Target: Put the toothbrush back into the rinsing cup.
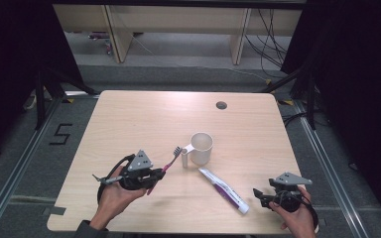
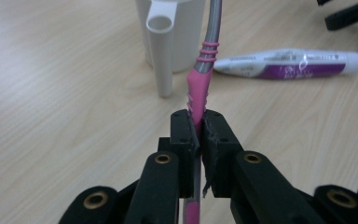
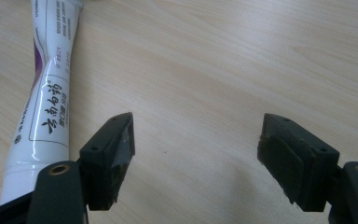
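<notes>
Your left gripper [image 2: 198,128] is squeezed tight on the pink toothbrush [image 2: 200,84], low on its handle. The bristle end sticks out close to the white cup [image 1: 201,148], so a swing could knock it over. Your right gripper [image 3: 196,154] is wide apart, holding nothing, beside the toothpaste tube [image 3: 44,88].

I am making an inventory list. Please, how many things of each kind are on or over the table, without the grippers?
Toothbrush: 1, held in the left gripper
Cup: 1
Toothpaste tube: 1
Total: 3
</notes>
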A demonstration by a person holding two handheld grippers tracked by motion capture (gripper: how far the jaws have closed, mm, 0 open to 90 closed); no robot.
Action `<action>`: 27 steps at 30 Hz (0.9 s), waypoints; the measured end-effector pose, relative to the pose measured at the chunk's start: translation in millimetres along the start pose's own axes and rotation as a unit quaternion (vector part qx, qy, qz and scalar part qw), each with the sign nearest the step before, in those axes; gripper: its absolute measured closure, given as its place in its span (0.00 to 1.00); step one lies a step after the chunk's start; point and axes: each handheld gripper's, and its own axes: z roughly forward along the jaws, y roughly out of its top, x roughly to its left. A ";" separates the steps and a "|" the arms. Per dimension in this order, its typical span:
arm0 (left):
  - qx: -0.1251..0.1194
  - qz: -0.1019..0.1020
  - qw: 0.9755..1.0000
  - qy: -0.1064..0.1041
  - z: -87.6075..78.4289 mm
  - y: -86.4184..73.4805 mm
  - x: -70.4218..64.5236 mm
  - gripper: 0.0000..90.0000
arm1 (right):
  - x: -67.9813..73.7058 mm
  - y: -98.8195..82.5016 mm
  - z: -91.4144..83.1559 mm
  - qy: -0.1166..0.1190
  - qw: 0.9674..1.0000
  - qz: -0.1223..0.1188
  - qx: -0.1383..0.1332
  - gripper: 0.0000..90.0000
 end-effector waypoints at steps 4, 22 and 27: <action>-0.029 -0.003 1.000 0.005 1.1 3.0 -0.2 0.92 | -2.2 -0.2 1.4 0.001 1.000 -0.013 -0.008 0.31; -0.124 -0.057 0.989 0.051 10.3 15.9 10.0 0.92 | -2.6 -1.0 1.2 0.000 1.000 0.001 0.005 0.32; -0.148 -0.062 0.986 0.051 12.2 20.0 11.6 0.92 | -3.1 -1.0 0.9 -0.005 1.000 0.000 0.005 0.32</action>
